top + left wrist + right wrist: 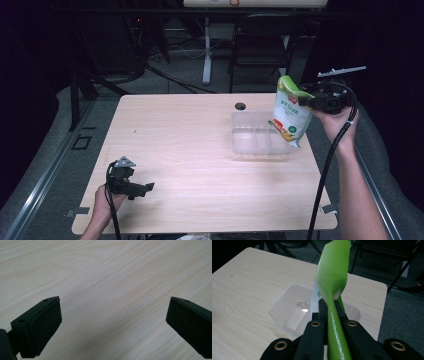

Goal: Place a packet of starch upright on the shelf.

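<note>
1. The right tool is clamped on the top seal of the green pouch.
2. The pouch hangs long axis vertical, above the clear tray lying at seven o'clock.
3. The left tool, jaws apart and empty, is kept far off on the surface.

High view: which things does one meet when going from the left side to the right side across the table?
Left gripper, open and low over the table → small dark hole in the tabletop → clear plastic tray → green-and-white pouch hanging over the tray's right end → right gripper, shut on the pouch's top.
</note>
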Tool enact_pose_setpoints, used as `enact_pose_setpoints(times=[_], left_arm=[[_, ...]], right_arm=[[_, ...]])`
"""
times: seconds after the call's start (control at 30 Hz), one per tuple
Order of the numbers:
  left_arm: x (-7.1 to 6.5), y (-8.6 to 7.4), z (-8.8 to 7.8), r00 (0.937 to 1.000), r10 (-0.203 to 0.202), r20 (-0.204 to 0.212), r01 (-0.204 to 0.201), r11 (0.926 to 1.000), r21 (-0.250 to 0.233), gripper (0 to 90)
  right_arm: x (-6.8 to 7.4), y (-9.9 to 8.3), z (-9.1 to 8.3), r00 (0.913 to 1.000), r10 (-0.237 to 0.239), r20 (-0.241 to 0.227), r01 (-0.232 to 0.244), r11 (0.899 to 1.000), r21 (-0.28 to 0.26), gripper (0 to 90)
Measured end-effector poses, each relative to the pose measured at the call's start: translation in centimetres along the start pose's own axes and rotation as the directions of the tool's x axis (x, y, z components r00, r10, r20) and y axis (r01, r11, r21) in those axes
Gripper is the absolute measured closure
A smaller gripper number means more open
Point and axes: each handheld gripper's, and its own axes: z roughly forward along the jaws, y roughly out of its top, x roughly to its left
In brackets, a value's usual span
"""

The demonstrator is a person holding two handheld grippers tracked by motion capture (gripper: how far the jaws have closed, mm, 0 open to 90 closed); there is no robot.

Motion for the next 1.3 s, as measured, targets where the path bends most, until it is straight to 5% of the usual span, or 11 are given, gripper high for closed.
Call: enact_pose_setpoints(times=[0.47,1.3], left_arm=[[0.0,0.0,0.0,1.0000,-0.003,0.001,0.003,1.0000,-0.004,0.2],[0.0,0.0,0.0,0.9999,-0.001,0.011,0.001,1.0000,0.006,0.3]], right_arm=[[-1.3,0.3,1.3,0.9984,0.048,0.031,-0.048,0.999,0.003,90.0],[-1.8,0.5,2.3,0.9967,0.060,0.054,-0.061,0.998,0.007,90.0]])
